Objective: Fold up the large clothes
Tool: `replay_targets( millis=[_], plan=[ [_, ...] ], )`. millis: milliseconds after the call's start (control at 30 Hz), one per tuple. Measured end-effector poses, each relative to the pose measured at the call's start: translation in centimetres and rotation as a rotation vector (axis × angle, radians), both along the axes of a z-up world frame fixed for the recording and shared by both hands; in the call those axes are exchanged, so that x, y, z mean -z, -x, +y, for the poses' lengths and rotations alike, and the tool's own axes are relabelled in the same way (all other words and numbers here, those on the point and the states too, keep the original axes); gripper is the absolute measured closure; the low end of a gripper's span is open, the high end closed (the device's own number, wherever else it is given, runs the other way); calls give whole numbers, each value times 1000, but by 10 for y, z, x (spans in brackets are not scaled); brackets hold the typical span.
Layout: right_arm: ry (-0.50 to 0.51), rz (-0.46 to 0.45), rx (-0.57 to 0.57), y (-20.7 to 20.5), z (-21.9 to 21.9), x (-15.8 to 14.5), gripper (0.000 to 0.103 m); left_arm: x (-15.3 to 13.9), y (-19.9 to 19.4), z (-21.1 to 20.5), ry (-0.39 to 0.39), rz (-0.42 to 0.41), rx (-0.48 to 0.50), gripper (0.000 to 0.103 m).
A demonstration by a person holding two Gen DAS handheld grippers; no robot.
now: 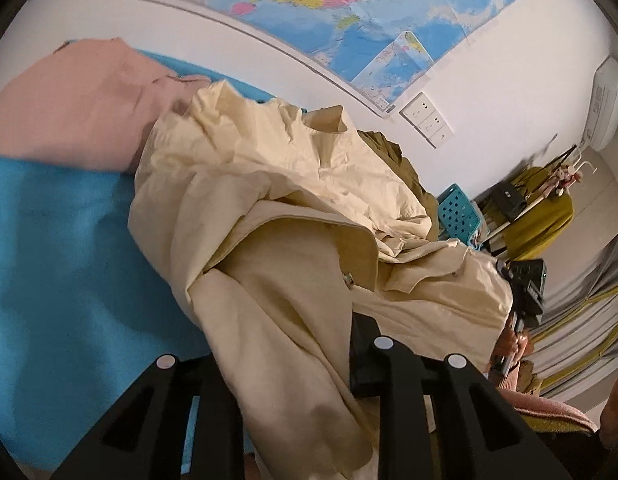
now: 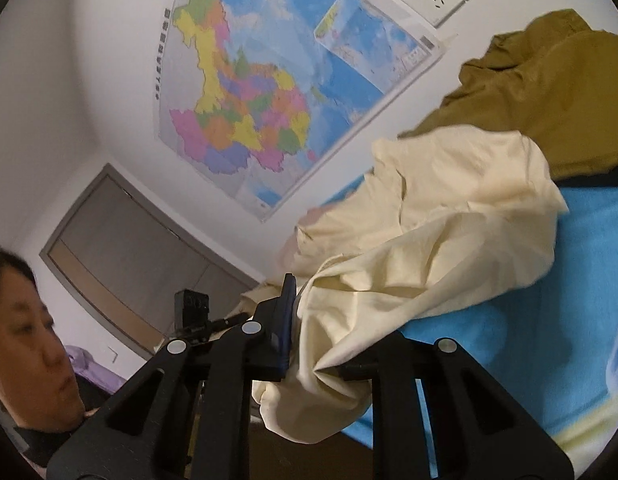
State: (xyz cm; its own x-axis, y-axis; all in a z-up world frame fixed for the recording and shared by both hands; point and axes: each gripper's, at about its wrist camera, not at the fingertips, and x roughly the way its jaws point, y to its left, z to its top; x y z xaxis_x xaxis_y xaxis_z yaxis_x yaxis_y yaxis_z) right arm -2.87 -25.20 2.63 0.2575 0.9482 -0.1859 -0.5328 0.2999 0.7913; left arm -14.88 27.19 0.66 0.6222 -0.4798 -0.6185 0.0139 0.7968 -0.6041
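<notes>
Both grippers are pinching one cream garment [image 1: 293, 216], which is lying bunched over a blue bedsheet [image 1: 61, 264]. Left gripper [image 1: 305, 364] is clamping its near end; right gripper [image 2: 313, 364] is clamping another edge. Its long axis is running diagonally away toward the wall map [image 2: 269, 92], beside an olive garment [image 2: 549, 80].

Bare blue blanket [image 1: 61, 264] left of cream garment [image 1: 269, 184]; pink cloth [image 1: 77, 104] and olive garment [image 2: 549, 92] crowd the wall side
</notes>
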Motion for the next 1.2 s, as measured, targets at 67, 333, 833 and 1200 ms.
replay_targets(
  millis=[67, 333, 833, 1200],
  plan=[
    [-8, 15, 9, -14, 3, -4, 87, -10, -10, 1, -19, -2, 12, 80],
    [9, 75, 58, -69, 20, -22, 87, -33, -52, 11, -63, 10, 16, 77],
    [142, 210, 139, -181, 63, -2, 85, -24, -162, 49, -78, 154, -77, 73],
    [182, 138, 123, -188, 80, -12, 28, 11, -227, 69, -99, 296, -116, 73]
  ],
)
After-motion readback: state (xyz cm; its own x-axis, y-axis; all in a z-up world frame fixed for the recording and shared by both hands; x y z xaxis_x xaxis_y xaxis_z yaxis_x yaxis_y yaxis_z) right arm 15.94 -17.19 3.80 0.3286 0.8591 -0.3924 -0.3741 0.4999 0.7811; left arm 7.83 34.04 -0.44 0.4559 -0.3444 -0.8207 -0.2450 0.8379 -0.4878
